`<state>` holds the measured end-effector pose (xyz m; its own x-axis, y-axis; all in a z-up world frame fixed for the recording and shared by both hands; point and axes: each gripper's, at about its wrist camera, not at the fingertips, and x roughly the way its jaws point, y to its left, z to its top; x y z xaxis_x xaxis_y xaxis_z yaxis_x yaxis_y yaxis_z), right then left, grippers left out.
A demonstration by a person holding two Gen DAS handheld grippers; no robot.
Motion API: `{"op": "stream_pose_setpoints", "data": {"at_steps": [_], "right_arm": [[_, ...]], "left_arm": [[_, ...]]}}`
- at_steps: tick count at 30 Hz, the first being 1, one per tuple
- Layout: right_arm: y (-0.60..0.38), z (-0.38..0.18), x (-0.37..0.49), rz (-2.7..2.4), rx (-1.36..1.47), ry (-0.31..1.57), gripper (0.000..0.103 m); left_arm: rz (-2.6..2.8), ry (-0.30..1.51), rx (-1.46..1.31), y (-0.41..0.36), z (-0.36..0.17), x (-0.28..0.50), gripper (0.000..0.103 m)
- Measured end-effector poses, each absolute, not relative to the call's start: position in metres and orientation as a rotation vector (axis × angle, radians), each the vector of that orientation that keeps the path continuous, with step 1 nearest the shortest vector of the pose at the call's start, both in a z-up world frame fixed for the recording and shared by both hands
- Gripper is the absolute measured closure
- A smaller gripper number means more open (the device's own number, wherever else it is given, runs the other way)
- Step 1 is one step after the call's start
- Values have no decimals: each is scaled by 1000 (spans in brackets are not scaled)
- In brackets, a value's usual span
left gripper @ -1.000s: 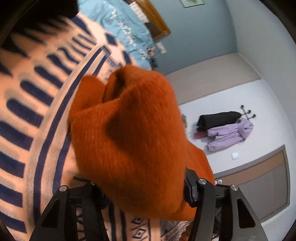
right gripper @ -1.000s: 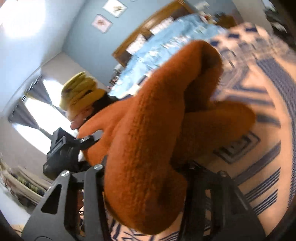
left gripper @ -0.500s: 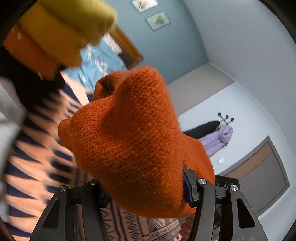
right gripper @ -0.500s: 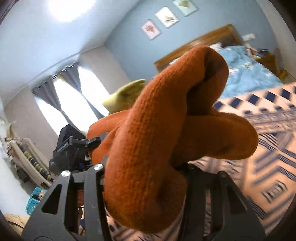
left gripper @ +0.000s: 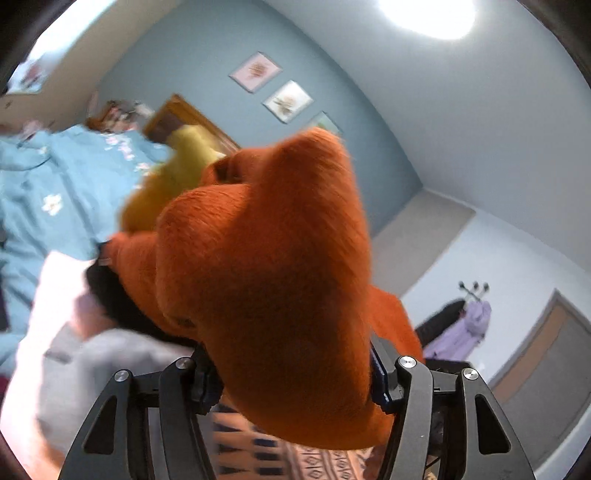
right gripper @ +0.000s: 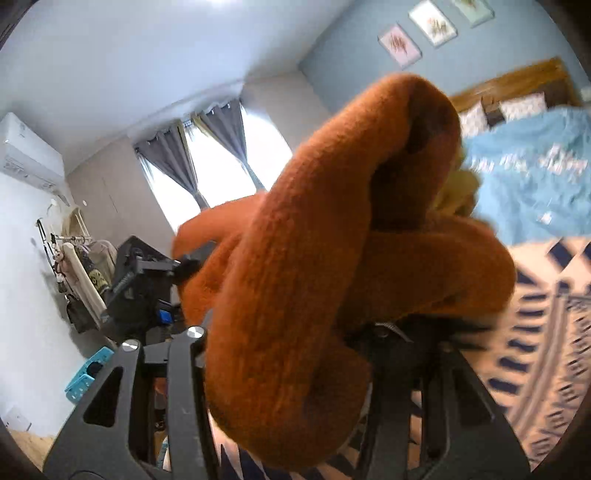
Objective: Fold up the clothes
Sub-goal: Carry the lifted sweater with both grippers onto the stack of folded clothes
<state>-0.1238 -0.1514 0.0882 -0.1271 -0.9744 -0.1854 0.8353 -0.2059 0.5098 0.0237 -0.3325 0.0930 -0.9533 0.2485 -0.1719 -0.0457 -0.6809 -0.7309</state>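
Mid-fold, lifting: left claw (left gripper: pixel 291 384) easing open around bunched orange knit (left gripper: pixel 266 280); right claw (right gripper: pixel 288 373) clamped on same. Next: lay flat on patterned bed cover (right gripper: pixel 546 332).

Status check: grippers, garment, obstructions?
Left gripper, jaws opening, bunched orange sweater between them. Right gripper clamped on sweater. Nothing blocking visible.

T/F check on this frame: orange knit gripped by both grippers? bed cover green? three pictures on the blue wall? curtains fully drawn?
1. Both the left gripper and the right gripper hold the orange knit garment. True.
2. The bed cover is green. False: it is light blue.
3. Three framed pictures hang on the blue wall. True.
4. The grey curtains are fully drawn. False: they are tied back, and daylight shows between them.
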Motion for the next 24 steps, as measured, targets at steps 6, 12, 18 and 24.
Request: {"op": "stream_pose_setpoints", "data": {"at_steps": [6,12,18,24], "right_arm": [[-228,-12,-143,-1637,920,-271,52],[-227,-45,-148,-1582,1029,-360,39],[-220,-60,-151,-1534,1102,-483,37],[-224,-54,-142,-1607,1108,-379,30]], "left_arm": [[2691,-1449,-703,-373,-19,14,41],[2601,-1533,-658,-377,-44,13,38],[2602,-1537,-675,-406,-53,29,36],[2735,-1384,-758,-388,-37,40,21]]}}
